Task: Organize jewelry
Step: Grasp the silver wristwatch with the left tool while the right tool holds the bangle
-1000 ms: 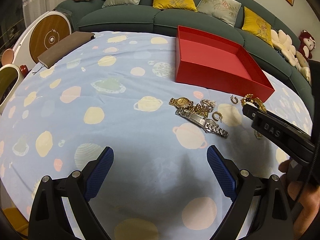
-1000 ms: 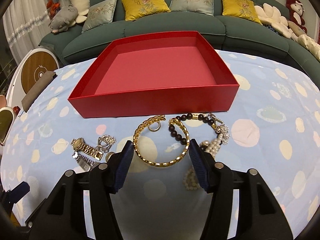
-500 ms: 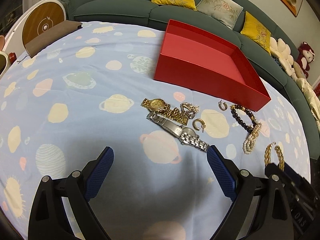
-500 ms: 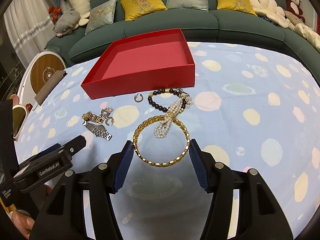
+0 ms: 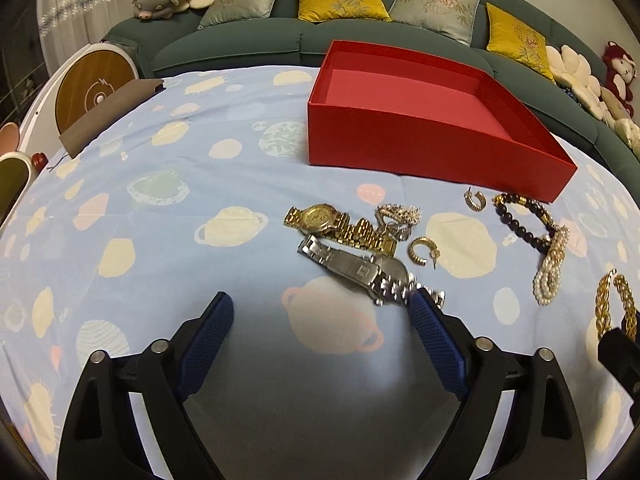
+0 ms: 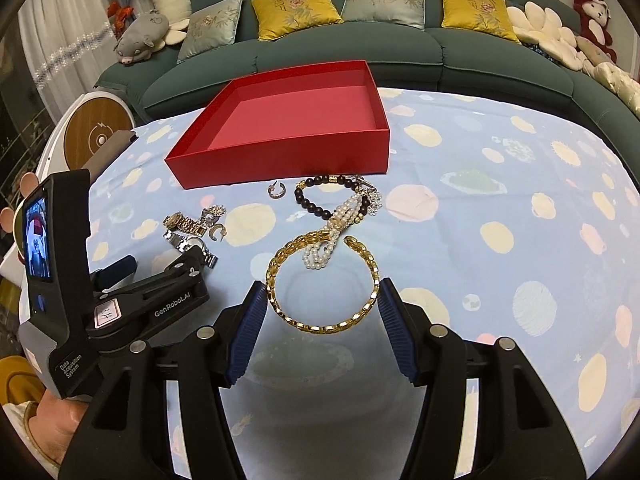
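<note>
Crosswise, silver watch (image 5: 362, 270), clasp leftward.

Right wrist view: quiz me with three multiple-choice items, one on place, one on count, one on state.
1. Where is the gold bangle?
A. in the red box
B. between the right gripper's fingers
C. on the sofa

2. How many watches lie on the cloth?
A. two
B. four
C. none

3. What is in the red box?
A. pearls
B. watches
C. nothing

Answers:
1 B: the bangle spans both blue pads.
2 A: one gold watch, one silver watch.
3 C: its floor shows bare.
</note>
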A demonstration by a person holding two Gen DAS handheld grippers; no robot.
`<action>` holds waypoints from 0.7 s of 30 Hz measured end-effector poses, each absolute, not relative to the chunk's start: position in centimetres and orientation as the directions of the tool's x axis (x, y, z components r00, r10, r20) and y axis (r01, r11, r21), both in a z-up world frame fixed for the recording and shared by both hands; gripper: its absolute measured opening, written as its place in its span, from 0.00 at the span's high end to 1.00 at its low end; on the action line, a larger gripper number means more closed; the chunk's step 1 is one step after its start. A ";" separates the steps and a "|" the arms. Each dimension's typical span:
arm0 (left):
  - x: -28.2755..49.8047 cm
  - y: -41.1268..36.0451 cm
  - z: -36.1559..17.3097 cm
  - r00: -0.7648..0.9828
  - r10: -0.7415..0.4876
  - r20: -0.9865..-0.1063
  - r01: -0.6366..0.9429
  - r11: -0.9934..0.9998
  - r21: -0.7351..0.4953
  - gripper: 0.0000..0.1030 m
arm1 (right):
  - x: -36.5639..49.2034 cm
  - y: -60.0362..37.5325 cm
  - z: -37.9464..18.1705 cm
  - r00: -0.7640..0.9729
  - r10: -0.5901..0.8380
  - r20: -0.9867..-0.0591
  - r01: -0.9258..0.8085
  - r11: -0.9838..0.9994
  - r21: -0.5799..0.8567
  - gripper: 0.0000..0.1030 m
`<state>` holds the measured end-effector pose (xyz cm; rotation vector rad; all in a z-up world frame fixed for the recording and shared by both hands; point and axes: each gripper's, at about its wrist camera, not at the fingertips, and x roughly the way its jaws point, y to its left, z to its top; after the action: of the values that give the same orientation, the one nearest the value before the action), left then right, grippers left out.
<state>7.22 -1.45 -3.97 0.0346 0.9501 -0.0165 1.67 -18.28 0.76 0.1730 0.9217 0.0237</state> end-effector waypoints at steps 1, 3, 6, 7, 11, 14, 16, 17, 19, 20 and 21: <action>7.0 -1.3 -3.9 0.591 0.003 -0.807 0.049 0.998 0.040 0.28 | 1.6 -18.3 0.8 0.607 0.092 -0.789 0.053 0.986 0.156 0.46; 6.5 -0.7 -3.9 0.592 -0.018 -0.806 0.064 0.998 0.025 0.32 | 1.5 -18.4 0.8 0.606 0.096 -0.789 0.051 0.986 0.159 0.46; 6.0 0.1 -3.9 0.599 -0.026 -0.800 0.082 0.996 0.028 0.35 | 1.4 -18.4 0.7 0.602 0.097 -0.792 0.047 0.987 0.156 0.46; 5.9 0.4 -3.8 0.598 -0.035 -0.801 0.077 0.997 0.015 0.36 | 1.4 -18.3 0.6 0.600 0.098 -0.794 0.043 0.987 0.155 0.46; 6.3 0.4 -3.2 0.580 -0.130 -0.804 0.081 0.992 -0.102 0.36 | 1.3 -17.8 0.4 0.597 0.103 -0.795 0.032 0.988 0.152 0.46; 7.1 -0.8 -2.9 0.558 -0.171 -0.812 0.042 0.983 -0.178 0.27 | 1.5 -17.6 0.5 0.602 0.103 -0.792 0.035 0.987 0.155 0.46; 7.7 -1.7 -2.9 0.562 -0.141 -0.815 0.000 0.985 -0.170 0.19 | 1.6 -17.5 0.4 0.605 0.100 -0.790 0.037 0.988 0.153 0.46; 8.0 -2.1 -3.0 0.567 -0.110 -0.816 -0.018 0.989 -0.146 0.18 | 1.6 -17.5 0.4 0.605 0.098 -0.790 0.038 0.988 0.152 0.46; 8.7 -2.7 -3.7 0.569 -0.028 -0.822 -0.047 0.997 -0.067 0.15 | 1.7 -17.5 0.3 0.606 0.094 -0.790 0.041 0.988 0.149 0.46; 8.9 -2.9 -3.9 0.590 0.004 -0.807 -0.047 0.998 -0.030 0.12 | 1.7 -17.5 0.2 0.604 0.093 -0.791 0.042 0.988 0.149 0.46; 9.0 -2.9 -4.0 0.595 0.016 -0.804 -0.051 0.999 -0.017 0.12 | 1.7 -17.6 0.1 0.602 0.094 -0.793 0.043 0.988 0.150 0.46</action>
<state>9.03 -2.93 -4.03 -0.0398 0.9329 0.0389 1.66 -17.58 0.11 0.1598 0.9252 0.0294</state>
